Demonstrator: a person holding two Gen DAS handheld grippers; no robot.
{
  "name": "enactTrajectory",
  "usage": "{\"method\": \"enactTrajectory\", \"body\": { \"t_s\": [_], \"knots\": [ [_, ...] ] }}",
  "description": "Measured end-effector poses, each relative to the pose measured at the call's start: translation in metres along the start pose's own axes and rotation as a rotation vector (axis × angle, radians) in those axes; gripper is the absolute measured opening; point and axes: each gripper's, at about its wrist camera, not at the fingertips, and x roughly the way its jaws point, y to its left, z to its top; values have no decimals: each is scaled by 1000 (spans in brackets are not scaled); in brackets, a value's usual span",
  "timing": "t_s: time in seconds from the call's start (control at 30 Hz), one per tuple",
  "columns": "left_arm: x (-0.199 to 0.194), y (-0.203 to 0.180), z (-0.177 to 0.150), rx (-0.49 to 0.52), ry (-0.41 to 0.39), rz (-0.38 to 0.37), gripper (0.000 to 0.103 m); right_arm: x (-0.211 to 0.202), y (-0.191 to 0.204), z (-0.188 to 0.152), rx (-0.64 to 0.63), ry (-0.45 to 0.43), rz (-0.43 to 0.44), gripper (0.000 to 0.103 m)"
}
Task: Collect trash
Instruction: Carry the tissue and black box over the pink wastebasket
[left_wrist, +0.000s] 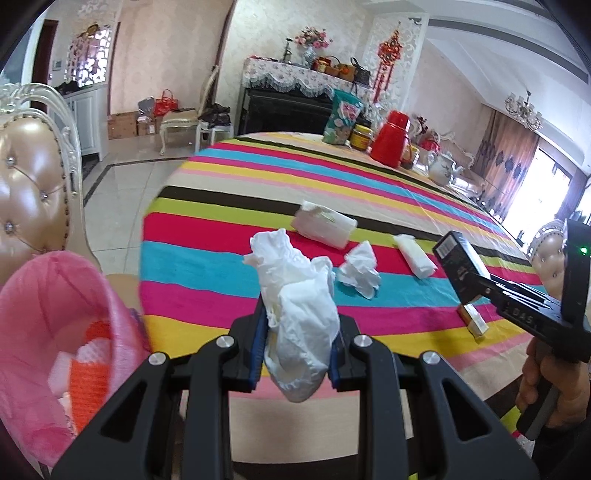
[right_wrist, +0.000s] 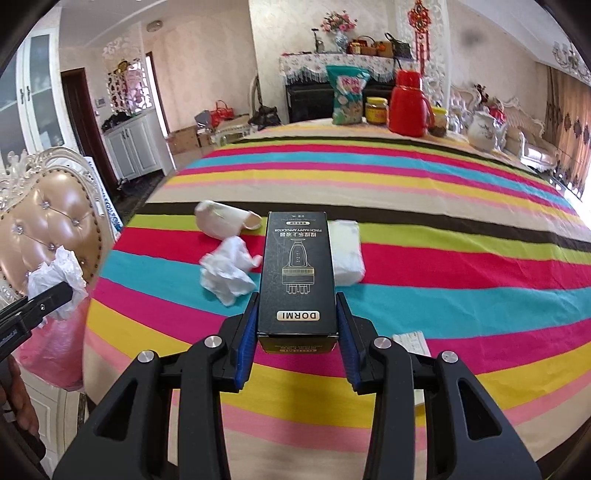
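My left gripper (left_wrist: 297, 332) is shut on a crumpled white tissue (left_wrist: 295, 295), held above the near table edge, right of the pink trash bag (left_wrist: 48, 295). My right gripper (right_wrist: 297, 332) is shut on a black DORMI box (right_wrist: 297, 273), held above the striped tablecloth (right_wrist: 443, 258); the box also shows in the left wrist view (left_wrist: 460, 262). On the cloth lie a crumpled tissue (right_wrist: 229, 269), a tipped white paper cup (right_wrist: 225, 219), a folded white tissue pack (right_wrist: 345, 254) and a small box (right_wrist: 412, 343). The left gripper's tissue also shows in the right wrist view (right_wrist: 59, 280).
A red thermos (right_wrist: 408, 105), snack bag (right_wrist: 347, 96), jars (right_wrist: 376, 110) and a teapot (right_wrist: 484, 131) stand at the table's far end. A padded chair (right_wrist: 48, 221) stands at the left beside the bag (right_wrist: 55, 350). The bag holds orange and white trash (left_wrist: 88, 365).
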Motion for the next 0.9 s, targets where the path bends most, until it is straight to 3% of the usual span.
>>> {"method": "enactTrajectory", "body": {
  "t_s": [0.5,0.9],
  "knots": [
    [-63,90,4,-91,-92,155,26,-20,65,17,-73,-52,99,38],
    [-92,146,-1,-143,-121,243,26,-18,143,26,-168,-51,216,38]
  ]
}}
